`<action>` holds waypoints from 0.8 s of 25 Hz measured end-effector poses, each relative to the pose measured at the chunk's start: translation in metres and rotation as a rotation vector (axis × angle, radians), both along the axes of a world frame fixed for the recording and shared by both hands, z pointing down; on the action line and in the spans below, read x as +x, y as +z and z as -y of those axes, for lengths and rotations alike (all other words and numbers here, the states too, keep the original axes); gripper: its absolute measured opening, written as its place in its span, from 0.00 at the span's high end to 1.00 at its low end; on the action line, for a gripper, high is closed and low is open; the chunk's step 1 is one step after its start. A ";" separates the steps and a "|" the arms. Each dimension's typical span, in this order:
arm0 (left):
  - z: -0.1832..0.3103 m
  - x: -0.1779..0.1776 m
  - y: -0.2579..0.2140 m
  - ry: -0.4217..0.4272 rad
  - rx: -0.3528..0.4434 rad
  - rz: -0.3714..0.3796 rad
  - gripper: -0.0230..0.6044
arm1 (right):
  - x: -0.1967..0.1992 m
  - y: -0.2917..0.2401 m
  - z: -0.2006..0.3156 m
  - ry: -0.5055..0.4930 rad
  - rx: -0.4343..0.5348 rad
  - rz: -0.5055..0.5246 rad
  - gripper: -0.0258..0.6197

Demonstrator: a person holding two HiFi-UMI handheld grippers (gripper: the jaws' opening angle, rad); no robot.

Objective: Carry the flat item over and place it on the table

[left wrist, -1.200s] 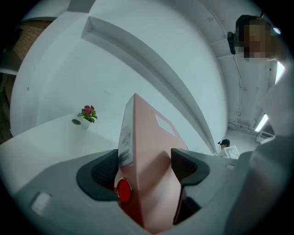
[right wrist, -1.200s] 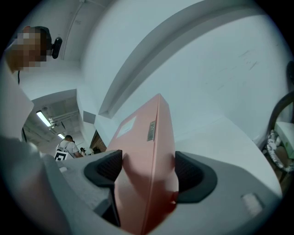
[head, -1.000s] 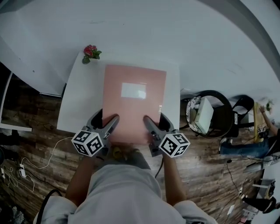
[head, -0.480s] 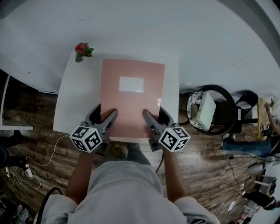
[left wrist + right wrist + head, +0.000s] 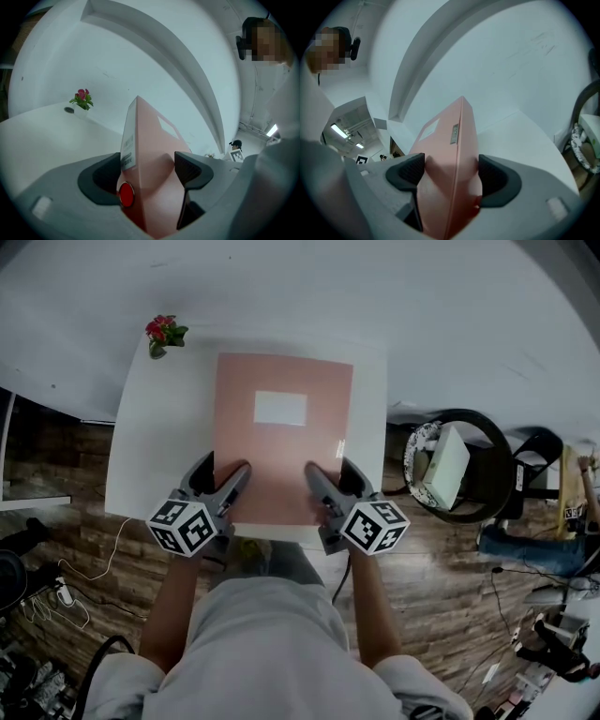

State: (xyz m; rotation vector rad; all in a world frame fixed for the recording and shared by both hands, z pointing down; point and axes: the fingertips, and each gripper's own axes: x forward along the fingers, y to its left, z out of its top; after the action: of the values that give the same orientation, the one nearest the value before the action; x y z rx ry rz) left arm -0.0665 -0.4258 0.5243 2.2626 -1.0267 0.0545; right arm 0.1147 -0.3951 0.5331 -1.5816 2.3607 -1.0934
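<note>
A flat pink box (image 5: 281,432) with a white label lies level over the white table (image 5: 159,442), its near edge at the table's front edge. My left gripper (image 5: 225,488) is shut on the box's near left part, and my right gripper (image 5: 328,488) is shut on its near right part. In the left gripper view the pink box (image 5: 147,154) fills the space between the jaws of the left gripper (image 5: 147,171). In the right gripper view the pink box (image 5: 450,159) is clamped likewise by the right gripper (image 5: 450,180). Whether the box rests on the table is hidden.
A small pot of red flowers (image 5: 162,334) stands at the table's far left corner. A black chair (image 5: 464,470) holding a white box stands on the wooden floor to the right. Cables (image 5: 56,592) lie on the floor at left. A white wall is behind the table.
The pink box and both grippers have moved forward over the table. The box's near edge, formerly beyond the table's front edge, now lies about at it.
</note>
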 end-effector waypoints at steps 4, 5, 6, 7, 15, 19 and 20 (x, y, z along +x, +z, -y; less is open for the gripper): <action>0.003 0.002 0.013 -0.003 -0.032 0.011 0.41 | 0.002 0.014 0.003 -0.003 -0.033 0.013 0.41; 0.004 0.002 0.017 -0.004 -0.038 0.013 0.41 | 0.003 0.017 0.004 -0.003 -0.039 0.015 0.41; 0.004 0.003 0.020 -0.005 -0.045 0.015 0.41 | 0.003 0.021 0.005 -0.003 -0.046 0.018 0.41; 0.005 0.003 0.024 -0.006 -0.052 0.016 0.41 | 0.004 0.025 0.005 -0.004 -0.054 0.020 0.41; 0.004 0.003 0.062 -0.010 -0.134 0.030 0.41 | 0.003 0.062 0.004 -0.010 -0.137 0.036 0.41; 0.000 0.001 0.079 -0.010 -0.170 0.039 0.41 | 0.001 0.079 0.000 -0.009 -0.176 0.043 0.41; 0.001 0.002 0.084 -0.010 -0.179 0.042 0.41 | 0.002 0.084 0.001 -0.009 -0.186 0.045 0.41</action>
State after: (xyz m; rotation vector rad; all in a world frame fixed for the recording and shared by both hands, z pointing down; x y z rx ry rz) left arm -0.0647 -0.4266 0.6080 2.1026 -1.0129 0.1829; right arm 0.1167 -0.3965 0.6169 -1.5844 2.2985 -1.3708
